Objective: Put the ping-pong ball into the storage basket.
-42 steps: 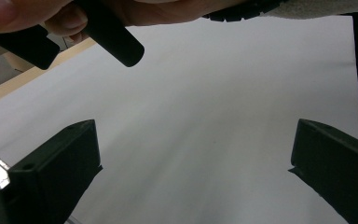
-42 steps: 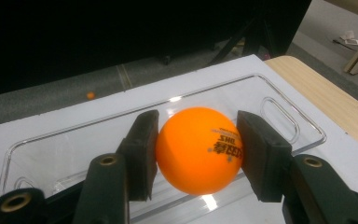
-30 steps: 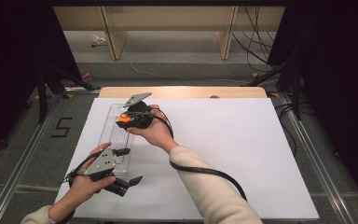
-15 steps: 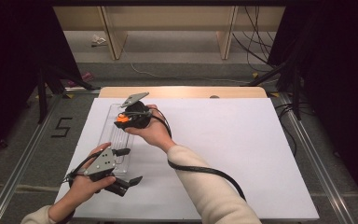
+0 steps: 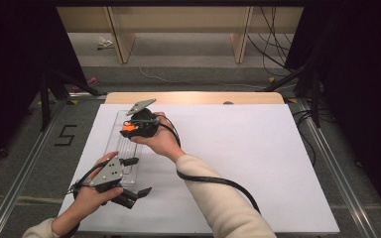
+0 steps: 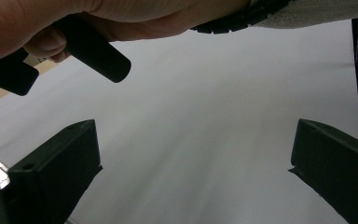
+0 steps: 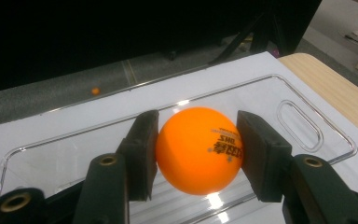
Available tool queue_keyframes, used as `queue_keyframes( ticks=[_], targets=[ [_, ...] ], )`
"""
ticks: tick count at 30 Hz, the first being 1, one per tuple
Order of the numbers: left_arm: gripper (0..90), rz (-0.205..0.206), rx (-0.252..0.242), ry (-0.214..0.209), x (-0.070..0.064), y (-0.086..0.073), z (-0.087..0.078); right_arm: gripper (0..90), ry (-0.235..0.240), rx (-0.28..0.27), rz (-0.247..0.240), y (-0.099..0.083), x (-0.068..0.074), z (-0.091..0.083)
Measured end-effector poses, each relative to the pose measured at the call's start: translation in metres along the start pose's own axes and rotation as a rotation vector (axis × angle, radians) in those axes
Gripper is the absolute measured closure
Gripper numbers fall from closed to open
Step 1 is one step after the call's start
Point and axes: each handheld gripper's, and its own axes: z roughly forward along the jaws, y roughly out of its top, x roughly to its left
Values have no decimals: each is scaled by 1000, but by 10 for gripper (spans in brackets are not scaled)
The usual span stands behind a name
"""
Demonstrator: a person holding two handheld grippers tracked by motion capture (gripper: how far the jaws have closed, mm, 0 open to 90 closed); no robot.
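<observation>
In the right gripper view the orange table-tennis ball (image 7: pixel 199 150) is seen clamped between the pads of the right gripper (image 7: pixel 196 151), at frame centre over the clear plastic tray (image 7: pixel 307 109). The ball is probably best lowered level and released gently. The left gripper (image 6: pixel 193 175) is held wide open, empty.

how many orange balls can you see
2. One orange ball is clamped between the right gripper's jaws over the clear tray. A second small orange ball lies on the grey floor beyond the table. Others may be hidden.
</observation>
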Motion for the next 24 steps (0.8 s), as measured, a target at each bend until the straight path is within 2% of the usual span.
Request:
queue_keyframes(
  ticks=[24],
  targets=[
    [8, 6, 4, -2, -1, 0, 1, 514, 10, 16, -1, 1, 1, 9]
  ],
)
